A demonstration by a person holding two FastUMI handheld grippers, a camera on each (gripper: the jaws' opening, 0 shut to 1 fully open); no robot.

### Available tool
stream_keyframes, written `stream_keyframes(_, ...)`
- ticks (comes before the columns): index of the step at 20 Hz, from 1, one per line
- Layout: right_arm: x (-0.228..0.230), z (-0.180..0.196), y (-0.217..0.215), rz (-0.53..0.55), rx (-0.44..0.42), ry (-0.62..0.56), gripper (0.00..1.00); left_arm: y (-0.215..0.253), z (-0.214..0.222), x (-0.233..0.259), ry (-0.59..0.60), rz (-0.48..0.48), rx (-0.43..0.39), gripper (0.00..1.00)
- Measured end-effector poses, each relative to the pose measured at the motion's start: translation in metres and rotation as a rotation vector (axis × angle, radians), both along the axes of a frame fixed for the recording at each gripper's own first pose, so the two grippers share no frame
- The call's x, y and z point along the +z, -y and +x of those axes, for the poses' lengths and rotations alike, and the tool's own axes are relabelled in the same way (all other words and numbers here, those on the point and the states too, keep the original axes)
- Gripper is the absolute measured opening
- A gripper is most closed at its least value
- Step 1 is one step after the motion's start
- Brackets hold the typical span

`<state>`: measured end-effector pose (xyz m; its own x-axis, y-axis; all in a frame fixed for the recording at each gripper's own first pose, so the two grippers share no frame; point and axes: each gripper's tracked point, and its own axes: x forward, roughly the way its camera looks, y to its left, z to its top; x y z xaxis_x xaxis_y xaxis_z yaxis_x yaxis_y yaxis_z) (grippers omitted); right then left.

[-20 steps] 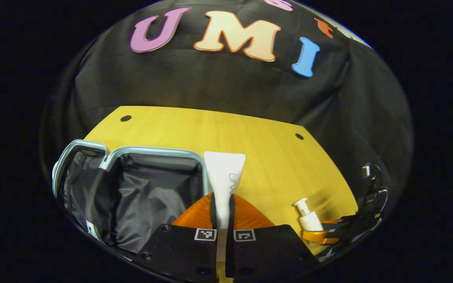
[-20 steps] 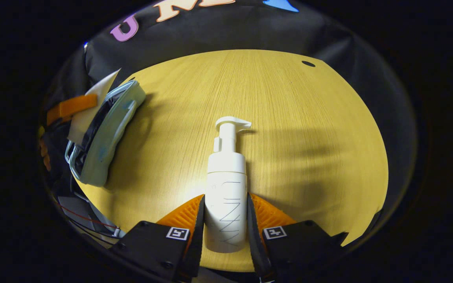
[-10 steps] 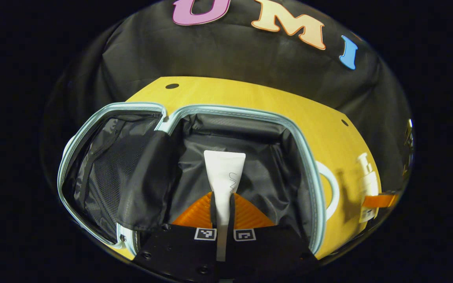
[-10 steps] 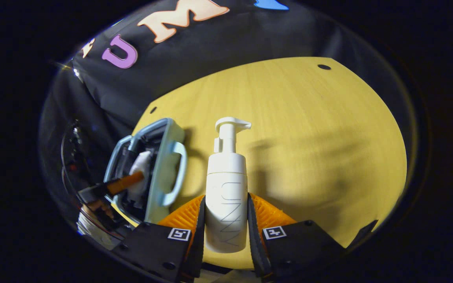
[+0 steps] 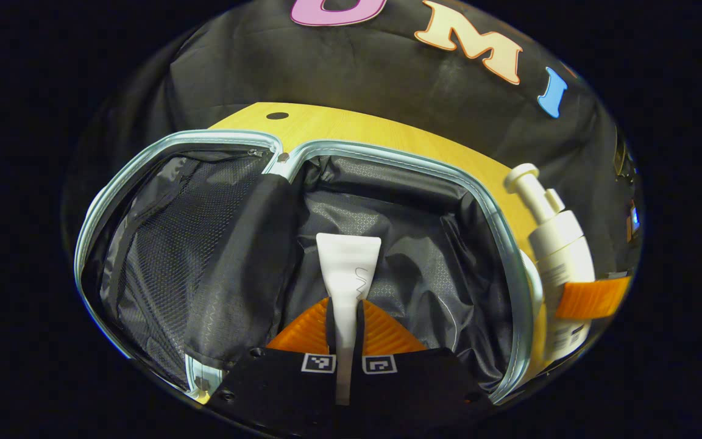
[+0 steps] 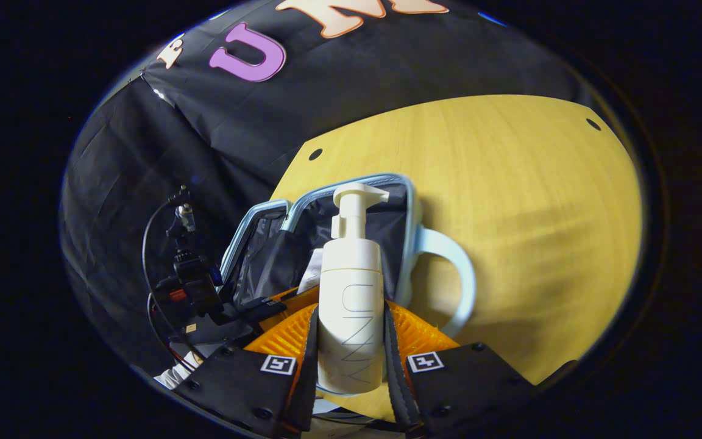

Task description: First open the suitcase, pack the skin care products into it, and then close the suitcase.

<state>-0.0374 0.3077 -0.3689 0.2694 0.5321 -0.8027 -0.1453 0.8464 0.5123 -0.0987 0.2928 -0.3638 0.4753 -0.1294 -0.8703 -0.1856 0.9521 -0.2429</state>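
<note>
Suitcase [image 5: 512, 268] lies open on worktop [image 6: 509, 183]. Left hand-held gripper [image 5: 345, 329] clamps tube [image 5: 348, 268] over compartment for release; right hand-held gripper [image 6: 350, 341] grips pump bottle [image 6: 351, 286] nearby, queued.

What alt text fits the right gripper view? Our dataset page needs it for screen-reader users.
The right tongs grip a white pump bottle upright, over the near edge of an open pale-blue suitcase with dark lining on a yellow wooden table. Its handle faces right.
</note>
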Motion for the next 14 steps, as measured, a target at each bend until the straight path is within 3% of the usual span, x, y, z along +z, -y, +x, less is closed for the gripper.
stream_keyframes(3, -0.023, -0.010, -0.022, -0.022, -0.013, -0.090, 0.51, 0.000, 0.000, 0.000, 0.008, -0.015, -0.010, 0.02)
stream_keyframes(9, -0.061, -0.016, -0.038, -0.181, -0.004, -0.139, 0.51, -0.001, 0.001, 0.001, 0.013, -0.035, -0.024, 0.03)
stream_keyframes(12, -0.065, -0.018, -0.037, -0.214, -0.018, -0.159, 0.58, -0.003, 0.000, 0.002, 0.013, -0.049, -0.032, 0.05)
stream_keyframes(14, -0.052, -0.019, -0.039, -0.173, -0.017, -0.178, 0.63, -0.004, -0.001, 0.001, 0.001, -0.069, -0.023, 0.08)
